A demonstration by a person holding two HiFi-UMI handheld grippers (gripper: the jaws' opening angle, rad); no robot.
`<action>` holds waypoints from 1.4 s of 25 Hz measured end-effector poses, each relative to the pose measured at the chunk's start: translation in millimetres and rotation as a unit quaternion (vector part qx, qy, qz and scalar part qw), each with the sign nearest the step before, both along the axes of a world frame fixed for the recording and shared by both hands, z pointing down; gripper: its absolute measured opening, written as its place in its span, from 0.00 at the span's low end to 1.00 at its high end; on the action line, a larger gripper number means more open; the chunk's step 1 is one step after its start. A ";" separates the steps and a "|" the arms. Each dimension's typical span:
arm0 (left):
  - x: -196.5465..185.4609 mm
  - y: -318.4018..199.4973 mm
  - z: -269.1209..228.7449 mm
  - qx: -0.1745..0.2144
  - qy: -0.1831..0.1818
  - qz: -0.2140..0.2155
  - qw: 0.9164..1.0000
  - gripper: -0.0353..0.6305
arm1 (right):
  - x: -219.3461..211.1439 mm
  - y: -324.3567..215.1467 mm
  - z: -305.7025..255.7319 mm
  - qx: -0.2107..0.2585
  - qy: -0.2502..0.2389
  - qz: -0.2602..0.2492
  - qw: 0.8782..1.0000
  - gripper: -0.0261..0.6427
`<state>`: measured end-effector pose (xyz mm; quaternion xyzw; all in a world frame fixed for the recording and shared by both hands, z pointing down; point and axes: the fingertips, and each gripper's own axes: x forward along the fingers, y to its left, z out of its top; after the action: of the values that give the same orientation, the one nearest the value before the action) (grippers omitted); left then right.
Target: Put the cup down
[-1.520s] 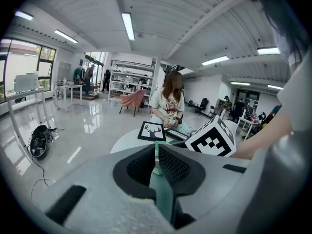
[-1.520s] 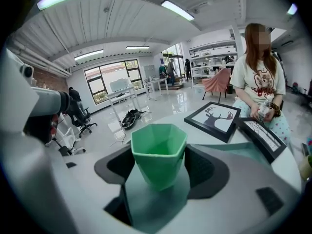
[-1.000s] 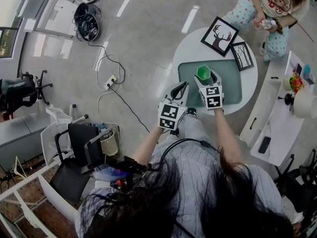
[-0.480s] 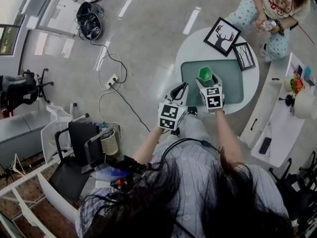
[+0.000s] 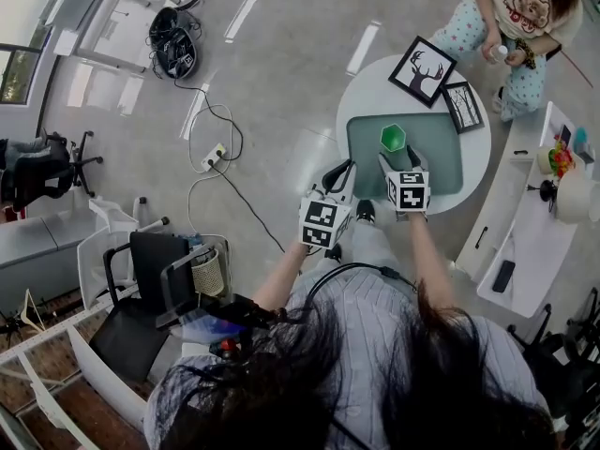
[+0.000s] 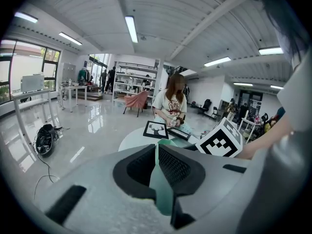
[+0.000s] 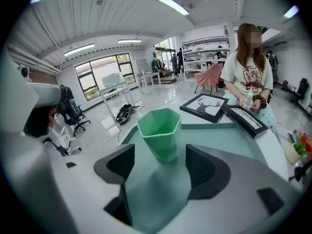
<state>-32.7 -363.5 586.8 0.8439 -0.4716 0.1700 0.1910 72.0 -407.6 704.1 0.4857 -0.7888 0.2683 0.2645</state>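
- Glossy grey floor (image 5: 281,64) fills most of the head view, with a cable trailing across it at centre left.
- Round white table (image 5: 361,92) sits at upper right; a seated person (image 5: 511,26) is at its far edge.
- Green mat (image 5: 441,153) covers the near half of the table.
- Framed deer picture (image 5: 419,65) lies beyond the mat, with a smaller frame (image 5: 461,107) to its right.
- Right gripper (image 5: 401,160) is over the mat's near edge, its jaws spread wide with nothing between them.
- Left gripper (image 5: 343,167) is at the table's left rim, jaws drawn together to a thin slit, holding nothing.
- Green faceted cup (image 5: 394,137) stands upright on the mat, just ahead of the right gripper's tips, and neither pad touches it.
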 end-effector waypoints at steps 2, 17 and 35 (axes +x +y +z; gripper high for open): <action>-2.2 4.7 -2.4 0.002 0.003 -0.001 1.000 0.10 | -0.9 7.5 -9.8 0.006 -0.010 0.008 1.000 0.53; -11.0 53.4 -30.6 0.018 0.046 0.000 0.999 0.10 | -7.4 63.5 -98.6 0.078 -0.071 0.058 0.993 0.53; -53.4 145.2 -86.7 0.086 0.053 0.010 0.995 0.10 | -49.1 166.9 -176.3 0.148 -0.109 0.050 0.982 0.53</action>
<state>-86.1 -218.3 500.1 0.8695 -0.4658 0.0858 0.1405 22.9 -240.7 527.8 0.5259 -0.8188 0.2125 0.0884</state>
